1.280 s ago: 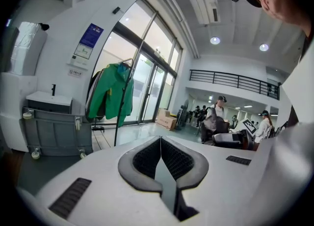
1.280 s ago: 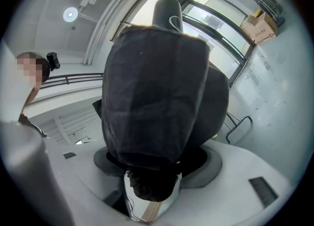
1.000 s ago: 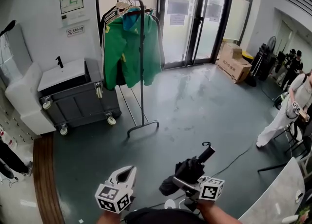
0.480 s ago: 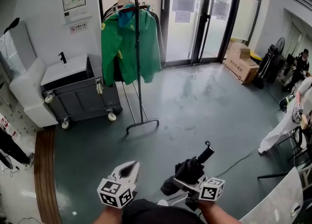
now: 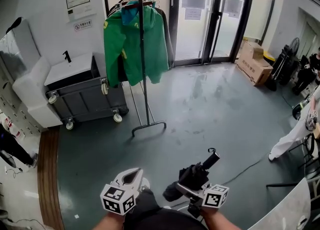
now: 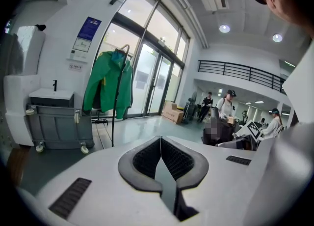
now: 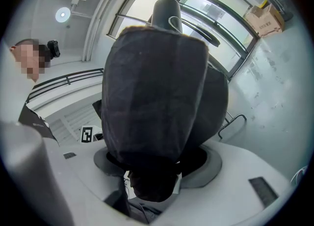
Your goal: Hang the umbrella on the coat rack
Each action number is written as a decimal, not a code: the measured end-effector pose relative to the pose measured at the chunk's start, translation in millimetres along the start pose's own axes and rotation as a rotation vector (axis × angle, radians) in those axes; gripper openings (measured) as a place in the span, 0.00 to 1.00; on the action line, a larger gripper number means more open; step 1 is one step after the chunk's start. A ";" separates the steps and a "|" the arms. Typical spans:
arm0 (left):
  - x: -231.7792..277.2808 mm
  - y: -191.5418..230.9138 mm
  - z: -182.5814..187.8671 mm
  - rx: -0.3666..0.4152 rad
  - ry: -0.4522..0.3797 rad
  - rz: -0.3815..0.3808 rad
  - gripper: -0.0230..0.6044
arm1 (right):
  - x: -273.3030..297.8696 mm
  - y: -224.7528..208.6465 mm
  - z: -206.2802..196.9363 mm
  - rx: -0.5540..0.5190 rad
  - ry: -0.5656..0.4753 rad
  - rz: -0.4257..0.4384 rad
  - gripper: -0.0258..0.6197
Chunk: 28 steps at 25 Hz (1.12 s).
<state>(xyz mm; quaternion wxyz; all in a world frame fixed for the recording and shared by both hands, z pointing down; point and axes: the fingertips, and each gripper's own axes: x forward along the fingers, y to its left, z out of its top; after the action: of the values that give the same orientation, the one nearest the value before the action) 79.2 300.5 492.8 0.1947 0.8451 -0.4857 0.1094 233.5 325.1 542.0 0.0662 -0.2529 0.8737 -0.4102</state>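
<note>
Head view only: coat rack (image 5: pixel 144 64) standing well ahead on the smooth grey floor (image 5: pixel 210 109), thin black metal pole on a bent tube base, green jacket (image 5: pixel 135 44) hanging from the top bar, grey wheeled cart (image 5: pixel 87 99) just beside it. Low in that view, right tool (image 5: pixel 191 188) pinching a folded black umbrella (image 5: pixel 196 173), far from the rack, with the stubby handle end pointing up and away to the right.

Right gripper view: jaws clamped on the soft, creased fabric bundle, filling most of the picture and hiding the rack.

Left tool (image 5: pixel 131 175) carrying nothing. Left gripper view: ribbed dark pads pressed together at the tips, rack and jacket small in the distance.

Against half a second ago: rack and jacket shifted slightly right in the head view; umbrella and both tools placed as before.
</note>
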 end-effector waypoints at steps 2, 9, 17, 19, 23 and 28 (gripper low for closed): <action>11.9 7.3 7.9 0.005 -0.010 -0.004 0.06 | 7.5 -5.0 9.8 -0.017 0.016 0.003 0.45; 63.3 55.3 38.9 -0.015 -0.045 -0.026 0.06 | 55.1 -37.3 55.4 -0.027 0.028 -0.028 0.45; 127.5 145.7 92.2 0.019 -0.050 -0.035 0.06 | 140.3 -56.9 114.7 -0.071 0.060 -0.054 0.45; 145.2 169.3 116.8 0.030 -0.070 -0.046 0.06 | 164.7 -64.1 135.0 -0.083 0.054 -0.065 0.45; 172.6 202.9 154.9 0.063 -0.087 -0.098 0.06 | 209.3 -75.0 171.9 -0.087 0.034 -0.086 0.45; 195.0 240.8 171.7 0.080 -0.073 -0.126 0.06 | 261.5 -85.3 201.8 -0.103 0.018 -0.093 0.45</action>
<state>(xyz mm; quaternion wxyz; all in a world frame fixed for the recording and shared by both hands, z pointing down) -31.2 -35.0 464.8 0.1493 0.8845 -0.4337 0.0855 106.0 11.8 497.9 0.0263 -0.2925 0.8815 -0.3697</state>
